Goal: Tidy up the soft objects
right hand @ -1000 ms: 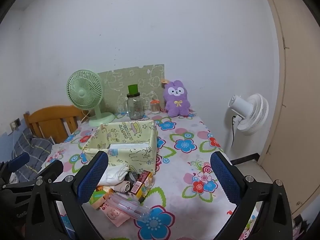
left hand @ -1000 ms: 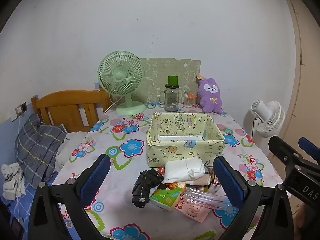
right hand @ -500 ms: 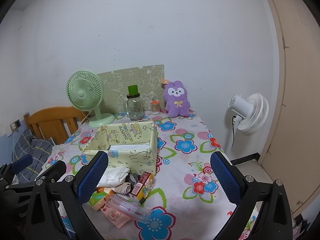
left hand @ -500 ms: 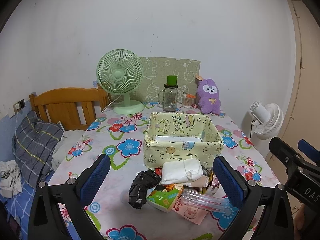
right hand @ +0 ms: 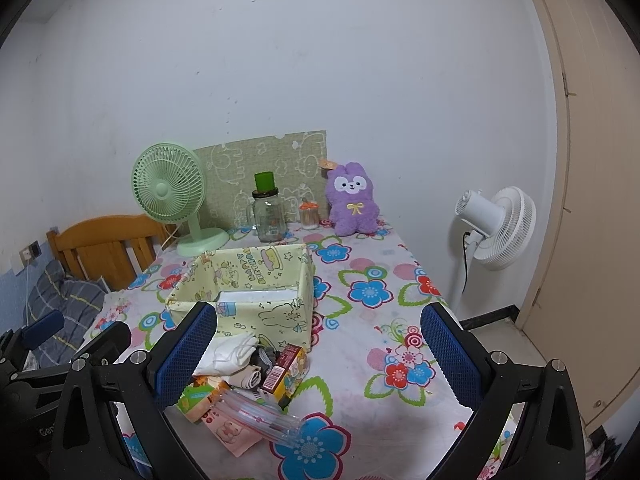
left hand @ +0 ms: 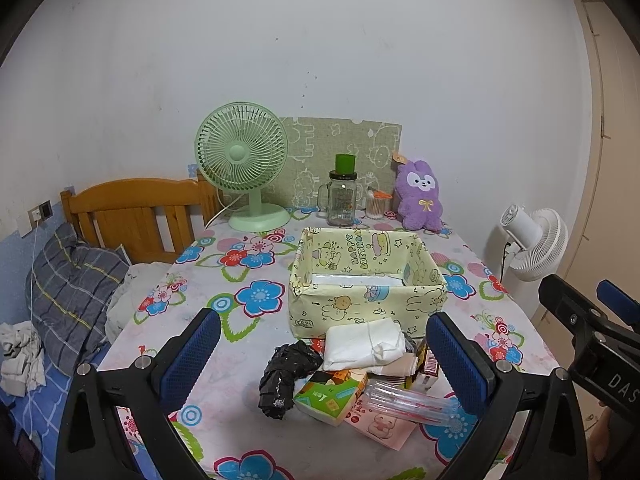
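Your flowered table (left hand: 256, 424) carries a yellow fabric bin (left hand: 366, 286), open-topped, mid-table. Just in front of it sits the clutter pile: folded white cloth (left hand: 362, 344) on top, crumpled black bag (left hand: 286, 376) to its left. Your left gripper (left hand: 320, 352) hovers above the pile, jaws wide apart, empty. Your right gripper (right hand: 320, 344) likewise gapes, pile at its left finger (right hand: 186, 350).

Cloth pile (left hand: 362, 346) in front of box (left hand: 366, 292).
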Demonstrator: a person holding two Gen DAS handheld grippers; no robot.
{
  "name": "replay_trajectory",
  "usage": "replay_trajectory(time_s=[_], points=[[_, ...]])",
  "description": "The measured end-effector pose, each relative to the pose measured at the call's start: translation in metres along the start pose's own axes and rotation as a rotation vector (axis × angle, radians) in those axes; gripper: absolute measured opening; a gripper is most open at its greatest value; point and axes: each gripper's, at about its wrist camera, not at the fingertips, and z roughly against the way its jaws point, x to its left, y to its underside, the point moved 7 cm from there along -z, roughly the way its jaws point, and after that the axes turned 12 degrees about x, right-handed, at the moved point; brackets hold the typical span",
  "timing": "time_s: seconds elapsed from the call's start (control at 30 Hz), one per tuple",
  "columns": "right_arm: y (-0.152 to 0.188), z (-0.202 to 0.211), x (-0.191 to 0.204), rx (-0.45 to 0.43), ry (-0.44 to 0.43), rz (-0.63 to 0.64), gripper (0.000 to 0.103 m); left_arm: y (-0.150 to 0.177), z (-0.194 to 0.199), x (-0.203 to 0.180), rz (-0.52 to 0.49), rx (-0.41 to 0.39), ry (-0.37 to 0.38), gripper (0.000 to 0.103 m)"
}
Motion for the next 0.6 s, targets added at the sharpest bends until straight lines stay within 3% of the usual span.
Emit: replay_trajectory(time_s=[0.6], points=[[0.002,0.0029,-0.0022,-0.002,-0.003,-0.003,0.103,-0.0008,0.0014,-0.0006,0.0,-0.002,0.004,0.103]])
